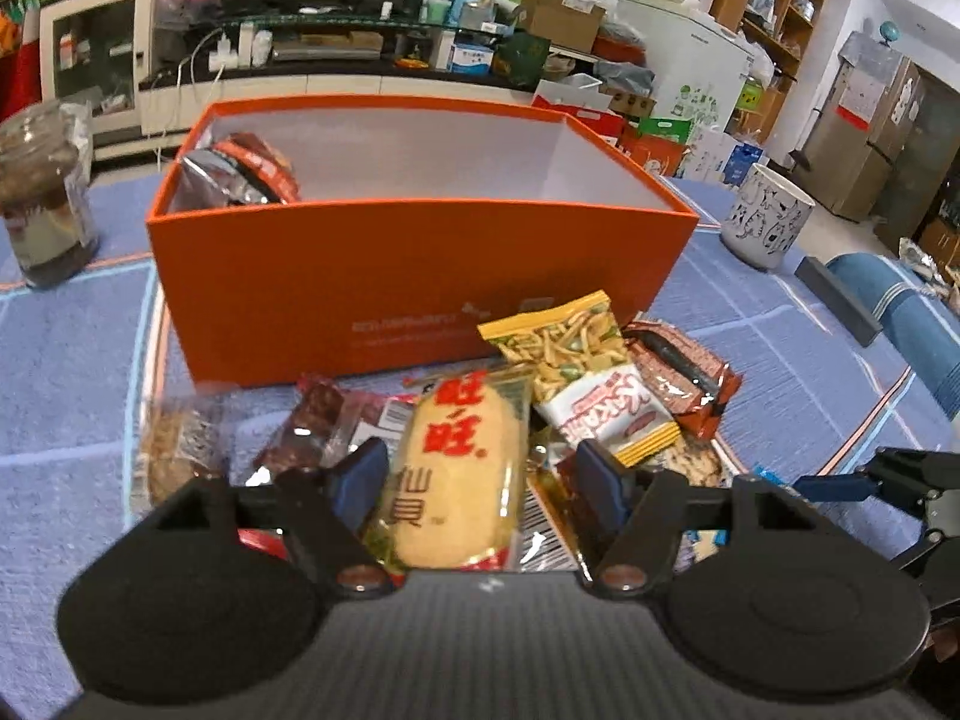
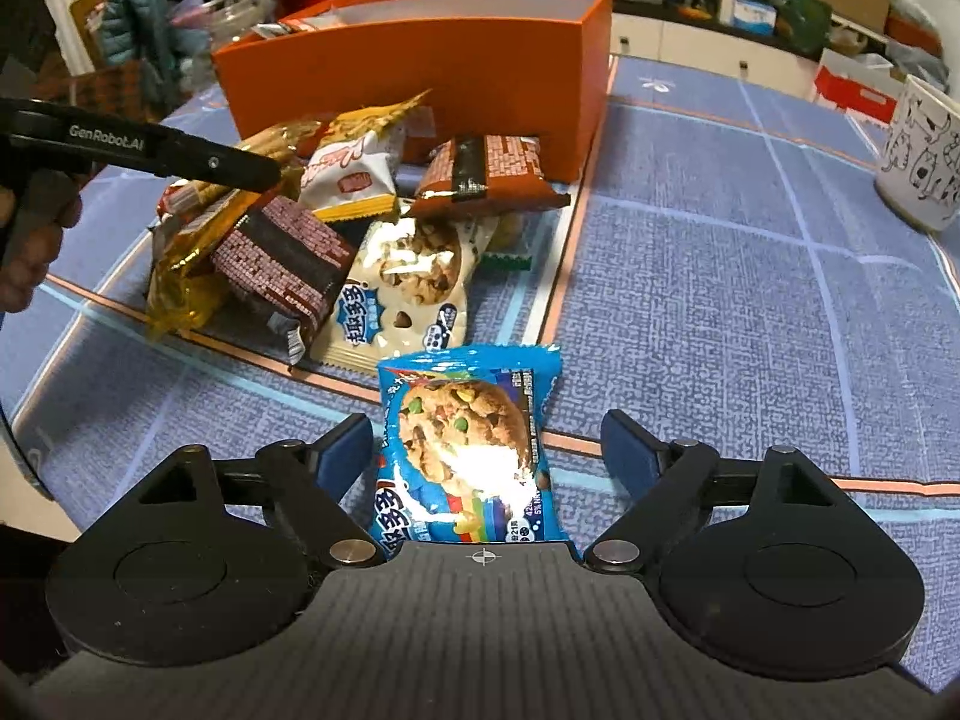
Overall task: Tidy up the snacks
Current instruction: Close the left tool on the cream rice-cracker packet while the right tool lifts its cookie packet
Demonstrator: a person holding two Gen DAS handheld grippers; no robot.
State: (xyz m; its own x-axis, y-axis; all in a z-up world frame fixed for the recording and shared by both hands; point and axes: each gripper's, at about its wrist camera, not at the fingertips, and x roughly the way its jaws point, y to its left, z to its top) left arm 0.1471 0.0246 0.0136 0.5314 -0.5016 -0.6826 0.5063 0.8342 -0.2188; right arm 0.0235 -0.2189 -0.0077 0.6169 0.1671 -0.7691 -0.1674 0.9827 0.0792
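An orange box [image 1: 420, 276] stands on the blue table mat, with red-brown snack packs [image 1: 240, 171] in its left end. A pile of snack packets [image 1: 600, 384] lies in front of it. My left gripper [image 1: 477, 480] is open around a yellow rice-cracker packet [image 1: 462, 468] on the pile. My right gripper [image 2: 486, 456] is open around a blue cookie packet [image 2: 468, 438] lying on the mat, near the pile [image 2: 336, 228] and the box [image 2: 432, 54]. The left gripper's arm [image 2: 150, 150] shows over the pile in the right wrist view.
A glass jar [image 1: 42, 204] stands left of the box. A white mug with cat drawings [image 1: 765, 213] stands to the right and also shows in the right wrist view [image 2: 924, 162]. A dark bar [image 1: 837, 300] lies at the table's right edge. Cluttered shelves fill the background.
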